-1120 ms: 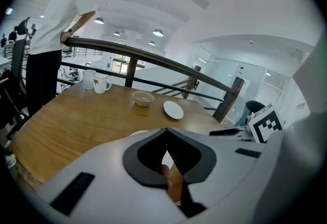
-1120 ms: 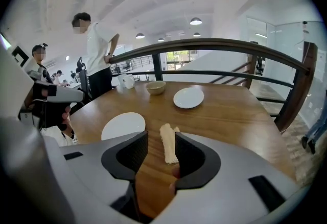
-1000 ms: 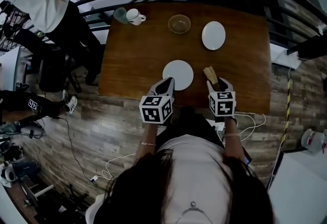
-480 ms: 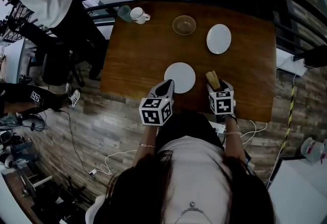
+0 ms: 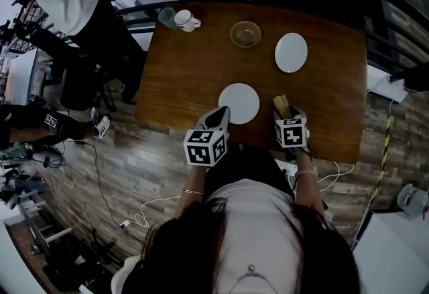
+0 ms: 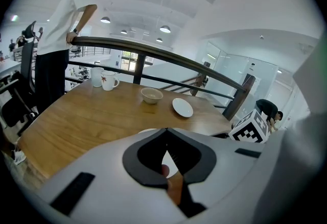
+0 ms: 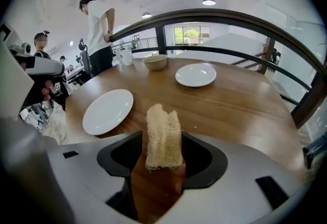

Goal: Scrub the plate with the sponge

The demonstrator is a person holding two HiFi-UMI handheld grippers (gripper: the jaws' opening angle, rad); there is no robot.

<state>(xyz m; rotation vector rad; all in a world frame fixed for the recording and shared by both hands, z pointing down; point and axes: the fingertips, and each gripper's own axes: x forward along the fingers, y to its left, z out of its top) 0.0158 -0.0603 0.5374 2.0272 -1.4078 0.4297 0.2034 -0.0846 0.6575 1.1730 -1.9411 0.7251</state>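
Plate: the white plate (image 5: 238, 103) lies flat by the near edge of the worktop (image 5: 188, 71). Every place below is given from it.
Sponge: the sponge (image 5: 280, 104) is pale and fibrous. It lies just right of the plate, apart from the rim, with its long side pointing away from the person.
Right gripper: the right gripper (image 5: 286, 116) sits just right of the plate, at the sponge's near end. Its jaws have just been opening and now stand wide with the sponge between them. The pads do not appear to pinch it, though one pad may brush its side; that contact is too fine to call.
Left gripper: the left gripper (image 6: 164, 129) is at the plate's near-left rim. Its jaws are closed tip to tip with nothing between them. Whether the tips touch the rim cannot be told.
Beyond the plate: a second plate (image 5: 291, 52), a bowl (image 5: 245, 34), a mug (image 5: 184, 19) and a cup (image 5: 165, 17) stand well apart from it, toward the far side.
Step, as judged: the sponge is loose and off the plate, so scrubbing has not begun.
Risk, grip: a regrasp on only the sponge's near end would leave a long floppy length, which could fold or slip out under scrubbing pressure.
Risk, plate: the plate is unpinned and close to the edge, so a sideways scrub could slide it left or off the worktop unless the left gripper presses it down.
Risk, nudge: the wide jaws could knock the sponge further from the plate.
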